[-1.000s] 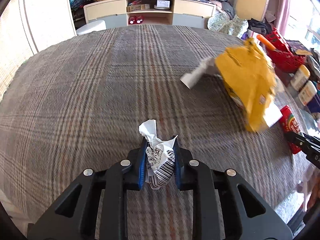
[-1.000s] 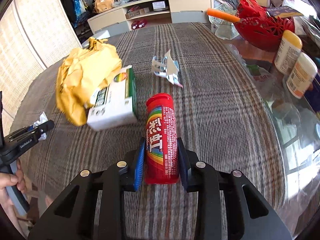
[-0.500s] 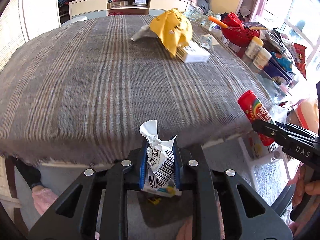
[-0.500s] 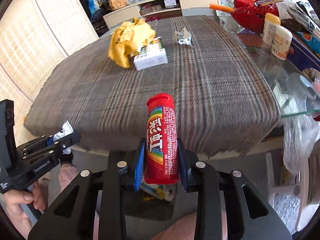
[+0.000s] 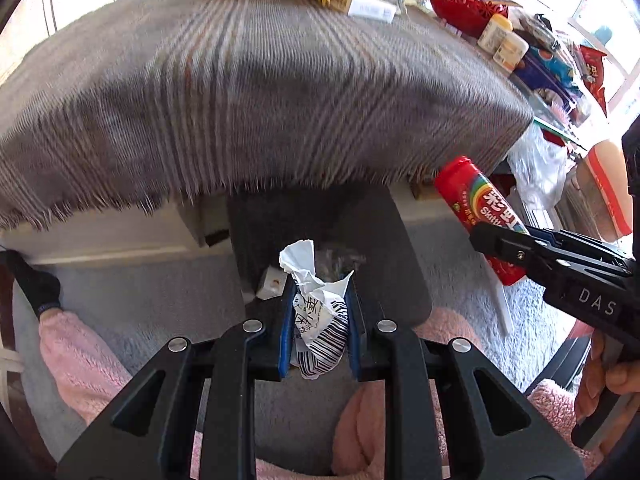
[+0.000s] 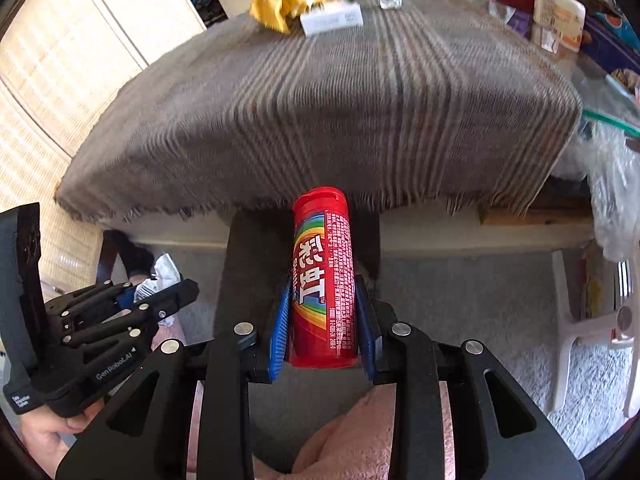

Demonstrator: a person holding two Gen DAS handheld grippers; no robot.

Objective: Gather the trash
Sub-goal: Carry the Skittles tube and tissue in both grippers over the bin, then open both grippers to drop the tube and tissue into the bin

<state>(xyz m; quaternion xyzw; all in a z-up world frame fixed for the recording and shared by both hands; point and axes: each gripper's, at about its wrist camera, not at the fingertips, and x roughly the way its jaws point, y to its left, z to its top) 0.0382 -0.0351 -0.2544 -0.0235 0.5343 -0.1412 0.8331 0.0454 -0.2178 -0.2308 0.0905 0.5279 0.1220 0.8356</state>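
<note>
The left hand-held gripper [image 5: 320, 324] is clamped on a crumpled wrapper [image 5: 318, 320], the right hand-held gripper [image 6: 322, 320] on a red candy tube [image 6: 323, 276], both over a dark bin [image 5: 384, 240] at 12 o'clock below the table [image 5: 240, 80] edge. Let go too soon and the light wrapper may drift onto the grey carpet [image 5: 160, 292]. More litter lies on the plaid cloth in a cluttered living room

"Skittles" on red tube [image 5: 480, 216], "DAS" on right gripper [image 5: 496, 242]
</note>
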